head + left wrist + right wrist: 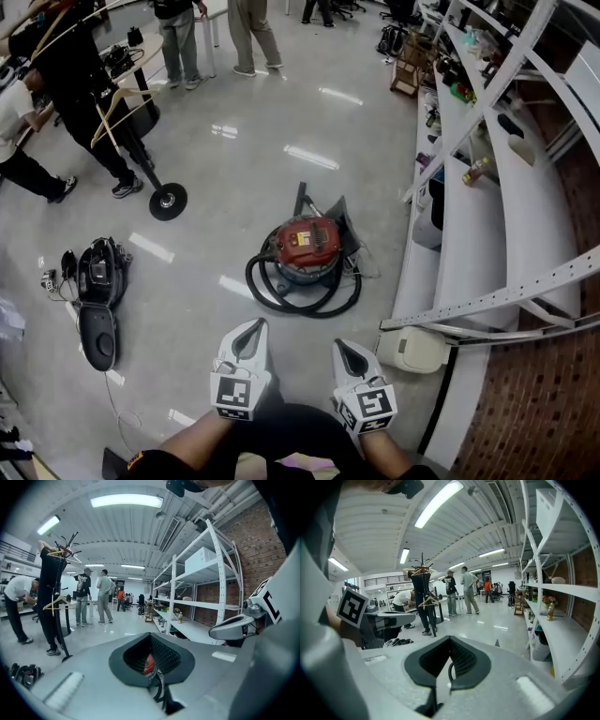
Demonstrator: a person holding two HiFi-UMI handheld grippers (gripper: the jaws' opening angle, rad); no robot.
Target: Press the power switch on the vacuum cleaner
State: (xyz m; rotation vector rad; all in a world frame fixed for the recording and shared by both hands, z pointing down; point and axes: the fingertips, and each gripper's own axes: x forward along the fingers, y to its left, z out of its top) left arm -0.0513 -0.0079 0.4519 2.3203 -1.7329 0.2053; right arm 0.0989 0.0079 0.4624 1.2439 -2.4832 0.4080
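A red vacuum cleaner (pixel 307 242) stands on the grey floor in the head view, its black hose (pixel 302 302) coiled around its base. No switch can be made out on its top. My left gripper (pixel 254 326) and right gripper (pixel 341 346) are held side by side low in that view, short of the hose and pointing at the vacuum. Both look shut with nothing in them. Through the hollow between the left jaws a bit of the red vacuum cleaner (pixel 148 664) shows. A strip of hose (pixel 449 668) shows between the right jaws.
White shelving (pixel 487 216) runs down the right side, with a white box (pixel 412 350) at its foot. A black open case (pixel 98 295) and cables lie on the floor at left. A coat stand base (pixel 168 201) and several people are farther off.
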